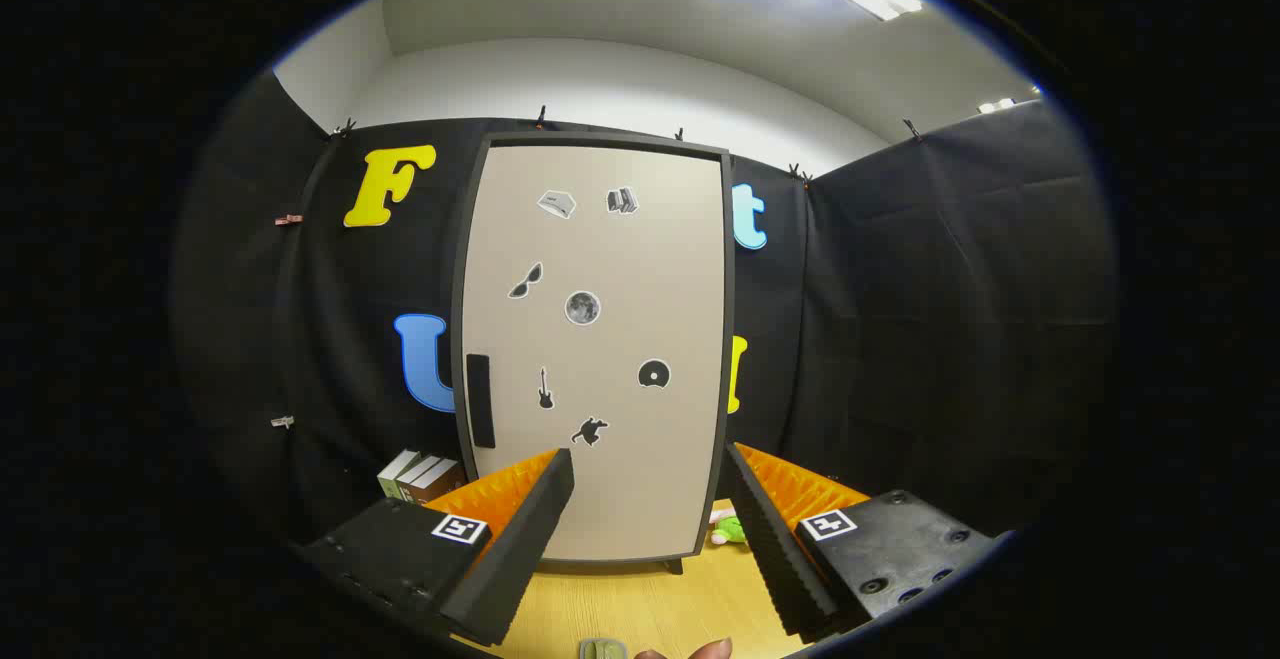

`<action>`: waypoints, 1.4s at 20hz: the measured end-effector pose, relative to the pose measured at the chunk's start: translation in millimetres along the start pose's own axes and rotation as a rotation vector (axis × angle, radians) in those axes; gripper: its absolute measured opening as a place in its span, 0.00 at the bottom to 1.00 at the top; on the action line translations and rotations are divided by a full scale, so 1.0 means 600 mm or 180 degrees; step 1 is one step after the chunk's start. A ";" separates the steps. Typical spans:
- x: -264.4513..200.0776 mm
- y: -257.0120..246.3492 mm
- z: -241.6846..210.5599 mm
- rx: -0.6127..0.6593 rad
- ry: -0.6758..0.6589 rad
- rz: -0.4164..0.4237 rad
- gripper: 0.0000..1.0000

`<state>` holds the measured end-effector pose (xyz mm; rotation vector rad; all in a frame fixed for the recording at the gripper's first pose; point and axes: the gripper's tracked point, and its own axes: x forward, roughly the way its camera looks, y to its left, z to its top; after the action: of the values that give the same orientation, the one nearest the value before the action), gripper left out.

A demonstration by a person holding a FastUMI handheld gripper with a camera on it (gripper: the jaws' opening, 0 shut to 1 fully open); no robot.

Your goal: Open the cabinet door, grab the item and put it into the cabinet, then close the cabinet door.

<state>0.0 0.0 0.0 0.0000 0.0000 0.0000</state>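
Note:
A tall beige cabinet [600, 339] with a dark frame stands straight ahead on the wooden table [640, 604], its door shut. A black vertical handle [480, 400] sits on the door's left edge. Small stickers dot the door. My gripper [648, 459] is open, fingers spread wide with nothing between them, a short way in front of the door's lower part. A small green and white plush item [727, 530] lies on the table beside the cabinet's lower right corner, partly hidden behind my right finger [770, 529].
A few books [420, 477] stand to the left of the cabinet's foot. Black cloth walls enclose the booth behind and to the right. A small greenish object [603, 649] and a fingertip [705, 650] show at the table's near edge.

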 end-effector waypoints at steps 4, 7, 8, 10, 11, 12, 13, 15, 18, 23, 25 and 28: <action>-0.002 0.006 -0.001 0.0015 0.0017 0.0020 0.98; -0.005 0.013 0.001 -0.0010 0.0006 0.0044 0.97; -0.005 0.015 0.002 -0.0010 0.0007 0.0053 0.98; -0.004 0.016 0.003 -0.0008 0.0003 0.0054 0.97; -0.004 0.016 0.004 -0.0012 0.0002 0.0051 0.98; -0.003 0.016 0.004 -0.0015 0.0001 0.0045 0.98; -0.001 0.017 0.003 -0.0010 0.0006 0.0050 0.98; -0.001 0.023 0.001 0.0021 0.0022 0.0065 0.98; 0.001 0.030 -0.003 0.0001 0.0038 0.0088 0.98; 0.006 0.042 -0.006 0.0012 0.0067 0.0106 0.97; 0.011 0.052 -0.009 0.0022 0.0092 0.0129 0.97; 0.019 0.075 -0.012 0.0027 0.0118 0.0178 0.97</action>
<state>11.2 44.8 -7.1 0.0084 0.0372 0.0561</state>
